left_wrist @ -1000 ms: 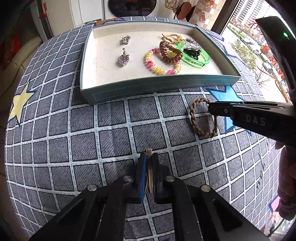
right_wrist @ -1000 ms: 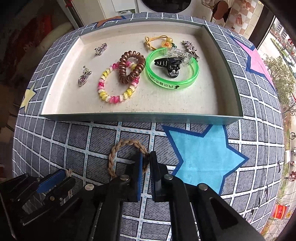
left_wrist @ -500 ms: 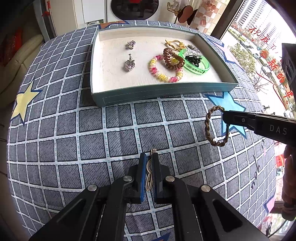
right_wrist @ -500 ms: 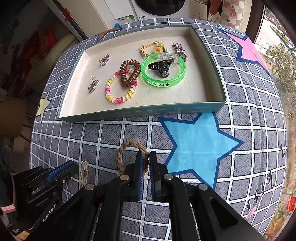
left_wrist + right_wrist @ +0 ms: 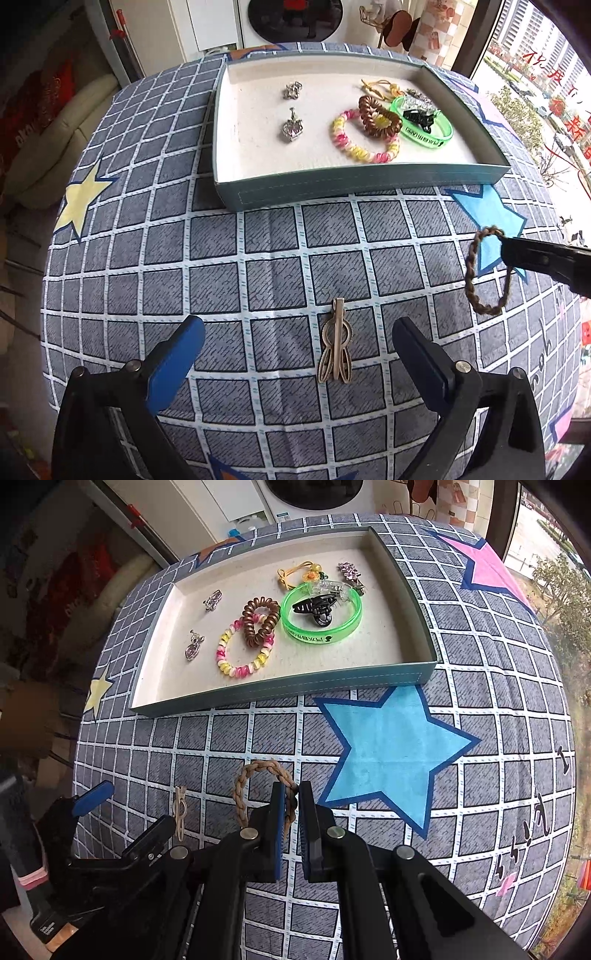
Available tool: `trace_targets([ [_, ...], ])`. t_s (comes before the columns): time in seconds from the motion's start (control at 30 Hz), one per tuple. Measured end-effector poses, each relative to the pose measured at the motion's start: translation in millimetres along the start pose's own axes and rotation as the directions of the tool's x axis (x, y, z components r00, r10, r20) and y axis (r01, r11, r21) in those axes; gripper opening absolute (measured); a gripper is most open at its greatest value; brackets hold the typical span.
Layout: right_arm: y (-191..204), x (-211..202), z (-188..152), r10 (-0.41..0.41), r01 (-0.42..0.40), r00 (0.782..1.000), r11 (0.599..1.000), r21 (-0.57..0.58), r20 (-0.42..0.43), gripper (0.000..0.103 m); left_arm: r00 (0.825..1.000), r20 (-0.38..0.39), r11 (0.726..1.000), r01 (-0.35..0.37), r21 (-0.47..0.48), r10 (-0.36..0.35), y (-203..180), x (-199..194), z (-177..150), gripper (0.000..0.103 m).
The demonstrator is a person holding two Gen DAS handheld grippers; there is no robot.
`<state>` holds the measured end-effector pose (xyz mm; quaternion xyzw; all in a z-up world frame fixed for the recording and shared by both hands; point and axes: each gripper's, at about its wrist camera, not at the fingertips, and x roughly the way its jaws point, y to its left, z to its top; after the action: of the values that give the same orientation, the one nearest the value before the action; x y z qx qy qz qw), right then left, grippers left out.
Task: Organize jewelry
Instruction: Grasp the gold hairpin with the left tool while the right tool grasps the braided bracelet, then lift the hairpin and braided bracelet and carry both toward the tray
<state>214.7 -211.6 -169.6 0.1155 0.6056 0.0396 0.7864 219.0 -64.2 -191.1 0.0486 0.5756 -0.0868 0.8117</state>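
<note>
Left gripper [image 5: 295,350] just opened, hair clip [image 5: 335,343] released

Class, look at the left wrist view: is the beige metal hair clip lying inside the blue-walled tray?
No, the beige metal hair clip lies on the checked cloth, outside the tray.

You can't make out the dark lettering on your green bangle [image 5: 320,617] — nor the black script on the tablecloth [image 5: 532,834].

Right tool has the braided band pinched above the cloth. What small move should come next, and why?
Probably carry the right tool forward over the tray's near wall. The braided band hangs clamped in it, while the tray floor past the green bangle is bare, so a drop there looks clear.
</note>
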Motion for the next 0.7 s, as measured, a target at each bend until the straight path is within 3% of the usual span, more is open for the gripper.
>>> trace_targets([
  [0.1,-1.6,0.3,-3.6,-0.001,0.001,1.0,1.0,0.006,-0.005,0.008,0.999,-0.044,1.0,0.003,0.009,-0.003,-6.9,13.2,3.1,0.084],
  [0.23,-4.4,-0.6,-8.3,-0.001,0.001,1.0,1.0,0.012,-0.007,0.008,0.999,-0.044,1.0,0.014,0.018,-0.013,-13.6,17.5,1.9,0.074],
  [0.33,-6.8,-2.8,-10.8,0.003,-0.003,1.0,1.0,0.025,-0.002,0.008,0.999,-0.029,0.999,0.027,0.039,-0.026,-18.8,14.4,0.2,0.045],
  [0.37,-7.5,-3.5,-11.3,0.003,-0.003,1.0,1.0,0.028,0.0,0.008,0.999,-0.028,0.998,0.035,0.048,-0.033,-20.4,13.7,0.4,0.028],
  [0.47,-8.6,-6.0,-12.7,0.008,-0.008,1.0,0.999,0.037,0.007,0.008,0.997,-0.034,0.997,0.072,0.038,-0.071,-19.7,11.7,1.6,0.019],
  [0.63,-7.8,-12.0,-13.2,0.018,-0.019,1.0,0.999,0.04,0.019,0.008,0.993,-0.017,0.993,0.12,-0.004,-0.12,-11.6,-1.1,5.3,0.019],
  [0.7,-7.6,-14.1,-12.1,0.022,-0.023,0.999,0.999,0.041,0.024,0.008,0.991,-0.007,0.991,0.134,-0.009,-0.134,-8.3,-7.0,5.6,0.014],
])
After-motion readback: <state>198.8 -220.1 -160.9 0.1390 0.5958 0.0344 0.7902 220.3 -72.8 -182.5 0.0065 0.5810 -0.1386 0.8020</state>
